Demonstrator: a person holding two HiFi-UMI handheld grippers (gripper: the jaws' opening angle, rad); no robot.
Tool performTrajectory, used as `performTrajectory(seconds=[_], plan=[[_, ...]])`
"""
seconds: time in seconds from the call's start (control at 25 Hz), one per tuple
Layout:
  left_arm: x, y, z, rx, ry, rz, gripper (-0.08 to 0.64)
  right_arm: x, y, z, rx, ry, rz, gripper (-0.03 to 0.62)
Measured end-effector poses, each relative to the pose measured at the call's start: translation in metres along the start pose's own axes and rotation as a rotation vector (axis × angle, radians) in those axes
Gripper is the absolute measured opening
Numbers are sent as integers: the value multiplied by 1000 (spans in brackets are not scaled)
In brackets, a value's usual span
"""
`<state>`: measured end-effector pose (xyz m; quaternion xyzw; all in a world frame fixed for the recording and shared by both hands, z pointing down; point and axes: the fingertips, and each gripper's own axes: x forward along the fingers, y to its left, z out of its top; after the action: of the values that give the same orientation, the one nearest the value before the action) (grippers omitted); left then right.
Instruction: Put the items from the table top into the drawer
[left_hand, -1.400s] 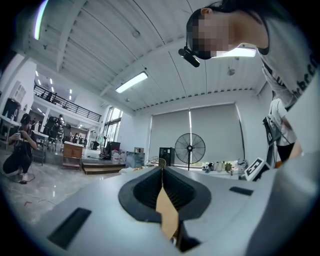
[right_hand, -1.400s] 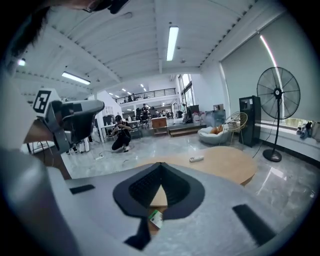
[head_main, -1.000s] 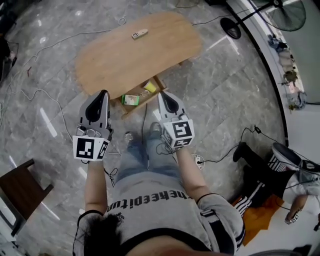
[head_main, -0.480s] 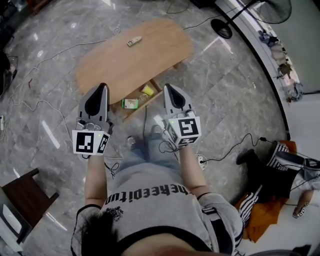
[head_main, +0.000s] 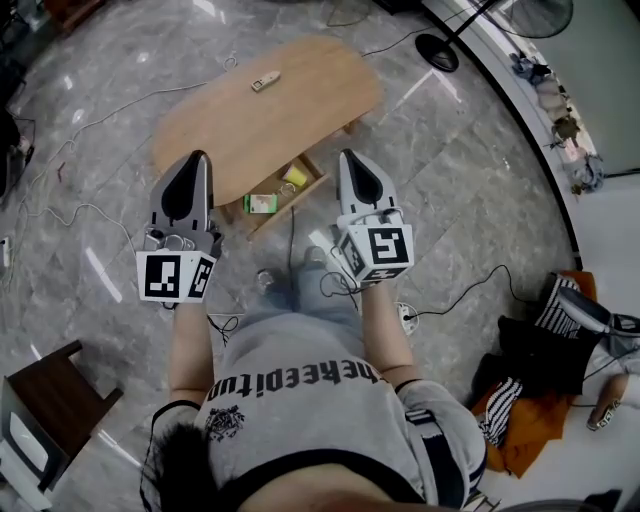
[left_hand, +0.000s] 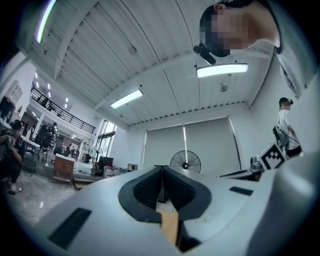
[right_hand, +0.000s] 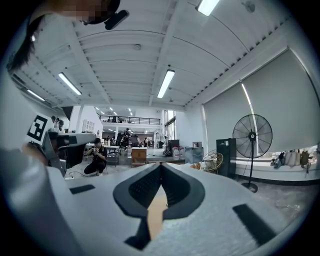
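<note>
One small item (head_main: 265, 81) lies on the oval wooden table (head_main: 300, 110) in the upper middle of the head view, near the table's far edge. Just below, at the near edge, the drawer (head_main: 320, 179) stands open with a green box (head_main: 261, 204) and a yellow thing (head_main: 295, 177) inside. The left gripper (head_main: 196, 158) and right gripper (head_main: 350, 158) flank the drawer at mid-frame, each with jaws pressed together and holding nothing.
</note>
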<state>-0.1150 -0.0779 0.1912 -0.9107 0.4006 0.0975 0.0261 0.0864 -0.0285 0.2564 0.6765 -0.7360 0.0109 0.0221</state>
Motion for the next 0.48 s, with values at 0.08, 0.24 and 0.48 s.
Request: performTrajectory(seconds=[0.08,0.24,0.48], plan=[[-1,-2,7,9,-12,-3,11,-2,-1,7,-6,-14,-7,3],[-4,-4,14,21,-22,-4,11,-6,1,20,-20,-40,-19,3],[-7,-1,11,23,-17,3,11,-7,8,25,-30,-55,-14,3]])
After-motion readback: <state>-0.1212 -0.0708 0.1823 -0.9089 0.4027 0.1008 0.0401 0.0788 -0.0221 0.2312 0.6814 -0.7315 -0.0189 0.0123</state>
